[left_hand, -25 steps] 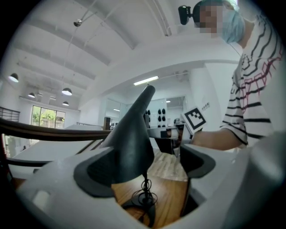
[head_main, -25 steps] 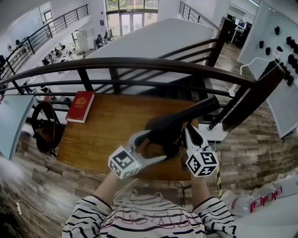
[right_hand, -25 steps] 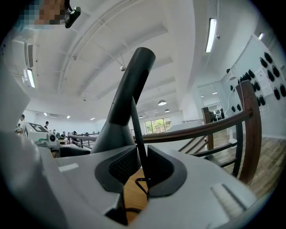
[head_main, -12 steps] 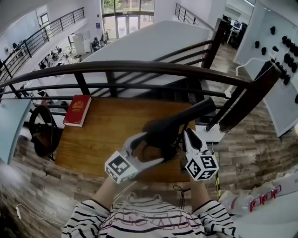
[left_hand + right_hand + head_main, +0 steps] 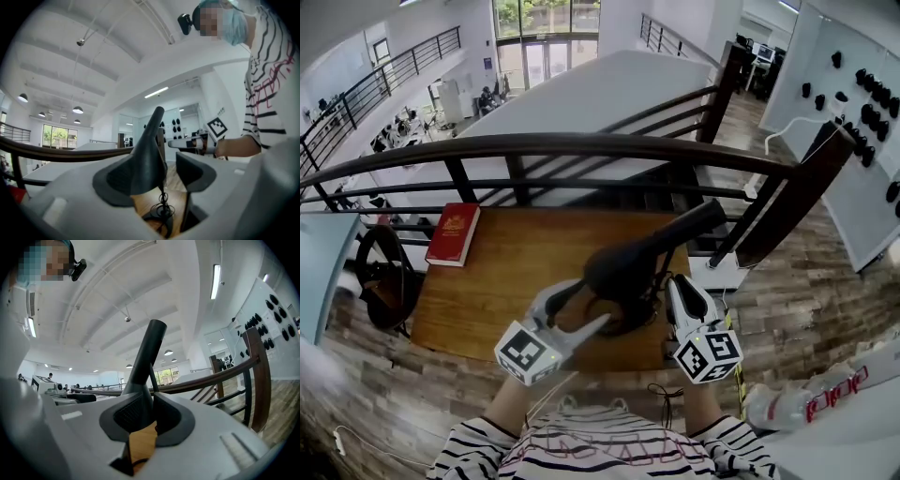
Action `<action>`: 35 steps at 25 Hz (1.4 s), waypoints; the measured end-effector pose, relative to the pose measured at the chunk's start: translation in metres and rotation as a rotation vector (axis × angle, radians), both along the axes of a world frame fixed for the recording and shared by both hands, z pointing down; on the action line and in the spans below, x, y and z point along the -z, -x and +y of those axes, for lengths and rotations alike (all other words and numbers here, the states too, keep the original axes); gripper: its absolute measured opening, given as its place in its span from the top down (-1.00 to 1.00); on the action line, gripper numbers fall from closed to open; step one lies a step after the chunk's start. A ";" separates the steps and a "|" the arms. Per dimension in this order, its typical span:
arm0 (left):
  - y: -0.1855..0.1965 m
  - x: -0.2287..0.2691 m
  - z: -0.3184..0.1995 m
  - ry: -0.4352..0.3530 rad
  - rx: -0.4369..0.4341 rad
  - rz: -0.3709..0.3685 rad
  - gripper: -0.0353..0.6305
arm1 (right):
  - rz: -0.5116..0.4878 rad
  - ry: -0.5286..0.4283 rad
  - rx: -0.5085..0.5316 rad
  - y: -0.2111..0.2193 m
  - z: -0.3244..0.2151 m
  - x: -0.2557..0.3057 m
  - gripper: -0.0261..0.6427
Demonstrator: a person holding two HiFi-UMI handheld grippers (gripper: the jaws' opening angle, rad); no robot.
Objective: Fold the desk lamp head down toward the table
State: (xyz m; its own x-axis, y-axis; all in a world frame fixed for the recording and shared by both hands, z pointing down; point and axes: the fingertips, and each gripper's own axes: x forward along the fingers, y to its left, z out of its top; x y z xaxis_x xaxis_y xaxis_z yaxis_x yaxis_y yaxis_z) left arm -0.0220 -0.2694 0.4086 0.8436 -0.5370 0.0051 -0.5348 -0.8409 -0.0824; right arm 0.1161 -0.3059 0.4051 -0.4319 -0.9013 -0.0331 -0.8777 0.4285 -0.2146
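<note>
nothing is folded yet: above the table (image 5: 487, 281) the desk lamp (image 5: 626, 266) is clamped at its stem (image 5: 143, 362) by the right gripper (image 5: 678, 286) fingers and loosely straddled by the just-closing left gripper (image 5: 586, 302) fingers

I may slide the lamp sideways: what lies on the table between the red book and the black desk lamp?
Nothing: the head view shows only bare brown wooden table between the red hardcover book and the black desk lamp.

We are seeing the wooden bench (image 5: 487, 286) carrying a red book (image 5: 453, 234) at its far-left corner and the desk lamp (image 5: 623, 267) toward its right.
</note>
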 end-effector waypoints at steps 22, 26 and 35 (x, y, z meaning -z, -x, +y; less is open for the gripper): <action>0.060 -0.012 0.022 0.032 0.182 0.055 0.88 | -0.003 0.071 0.028 0.042 0.058 -0.024 0.85; 0.065 -0.017 0.025 0.028 0.202 0.047 0.88 | -0.001 0.082 0.030 0.045 0.063 -0.032 0.91; 0.066 -0.039 0.034 0.077 0.230 0.041 0.88 | 0.015 0.120 0.045 0.051 0.070 -0.050 0.91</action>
